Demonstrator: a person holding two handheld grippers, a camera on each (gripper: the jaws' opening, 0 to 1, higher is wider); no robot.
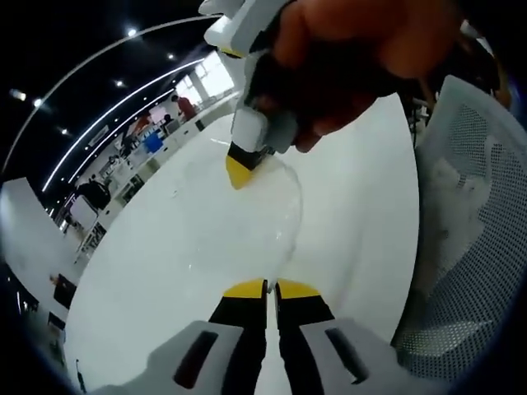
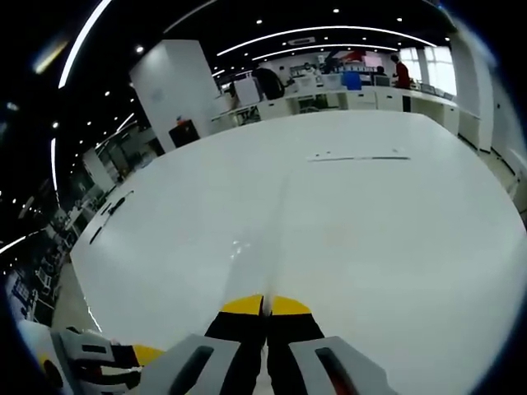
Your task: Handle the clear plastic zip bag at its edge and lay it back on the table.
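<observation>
The clear zip bag (image 1: pixel 251 226) stretches over the white table (image 1: pixel 165 271) between my two grippers. My left gripper (image 1: pixel 271 289) is shut on its near edge, yellow tips pressed together. Ahead, a hand (image 1: pixel 362 49) holds my right gripper (image 1: pixel 240 171), whose yellow tip pinches the bag's far edge. In the right gripper view the bag (image 2: pixel 276 234) shows edge-on as a faint glossy strip rising from the shut right gripper (image 2: pixel 265 306). The left gripper (image 2: pixel 145 355) sits low at the left there.
A white mesh chair back (image 1: pixel 473 247) stands close along the table's right side. A thin dark line (image 2: pixel 358 157) lies far out on the table (image 2: pixel 395 247). Beyond are desks with people (image 2: pixel 329 82) and a white pillar (image 2: pixel 177 82).
</observation>
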